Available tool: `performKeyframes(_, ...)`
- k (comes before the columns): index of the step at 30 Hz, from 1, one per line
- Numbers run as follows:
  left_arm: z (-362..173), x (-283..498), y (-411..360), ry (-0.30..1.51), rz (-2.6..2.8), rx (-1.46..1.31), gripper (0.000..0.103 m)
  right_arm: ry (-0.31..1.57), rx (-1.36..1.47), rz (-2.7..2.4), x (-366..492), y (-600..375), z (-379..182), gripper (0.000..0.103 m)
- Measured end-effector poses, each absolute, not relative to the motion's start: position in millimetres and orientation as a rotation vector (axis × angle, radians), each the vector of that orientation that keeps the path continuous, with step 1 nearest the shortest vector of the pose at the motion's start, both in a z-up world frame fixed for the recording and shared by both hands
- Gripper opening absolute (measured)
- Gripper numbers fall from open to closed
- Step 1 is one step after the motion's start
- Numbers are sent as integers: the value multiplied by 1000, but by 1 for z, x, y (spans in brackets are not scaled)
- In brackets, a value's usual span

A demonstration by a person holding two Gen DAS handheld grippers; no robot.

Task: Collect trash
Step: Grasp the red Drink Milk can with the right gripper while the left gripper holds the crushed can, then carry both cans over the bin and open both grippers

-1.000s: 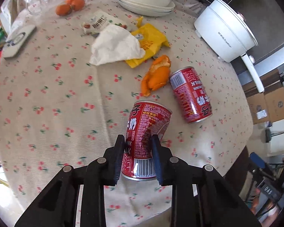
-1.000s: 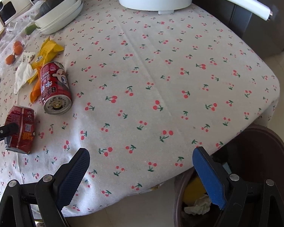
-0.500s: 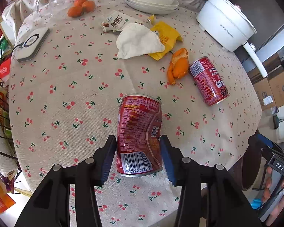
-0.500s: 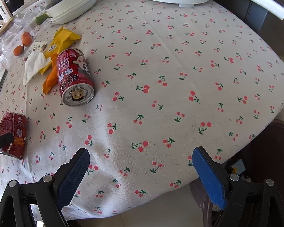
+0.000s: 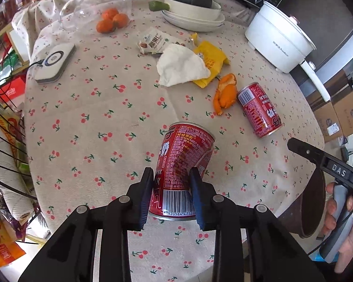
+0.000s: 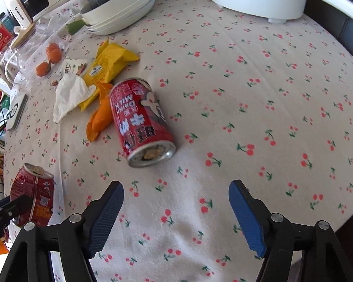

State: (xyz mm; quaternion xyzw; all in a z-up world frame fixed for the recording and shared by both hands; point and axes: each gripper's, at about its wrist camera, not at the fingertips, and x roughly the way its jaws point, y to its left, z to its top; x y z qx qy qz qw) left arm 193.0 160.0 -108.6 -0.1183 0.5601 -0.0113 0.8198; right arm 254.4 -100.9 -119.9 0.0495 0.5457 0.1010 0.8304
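Note:
My left gripper (image 5: 170, 185) is shut on a dented red can (image 5: 183, 164) and holds it above the cherry-print tablecloth; the can also shows in the right wrist view (image 6: 34, 192). A second red can (image 6: 141, 122) lies on its side ahead of my open, empty right gripper (image 6: 176, 202); it also shows in the left wrist view (image 5: 258, 110). Orange peel (image 6: 98, 117), a white tissue (image 6: 69, 94), a yellow wrapper (image 6: 108, 63) and a small snack wrapper (image 5: 153, 43) lie beyond it.
A brown trash bin (image 5: 303, 206) stands beside the table at right. A white electric pot (image 5: 277, 47), stacked bowls with a squash (image 5: 193, 11), tangerines (image 5: 110, 21), a glass jug (image 5: 77, 14) and a white charger pad (image 5: 54, 61) sit further back.
My left gripper has lifted the dented can and pulled back from the table. My right gripper has moved in over the table toward the lying can, still open.

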Motion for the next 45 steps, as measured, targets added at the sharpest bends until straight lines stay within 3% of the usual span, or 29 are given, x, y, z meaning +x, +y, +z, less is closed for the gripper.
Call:
performKeyframes(5,-95,183,181,1151,17,-273,33,1168,89,227,285,-73,-130,72)
performKeyframes(11,-91,181,187,1141,25,-284,33,1203,2,207,305,-45,-151,58)
performKeyframes(24,-76,171,152,1110,1,-307,33,1130,-48,269,231,-95,-95,56)
performKeyframes(45,-65,157,-16,1090,-218,-115,33,1026,98,142,130,-270,-57,56)
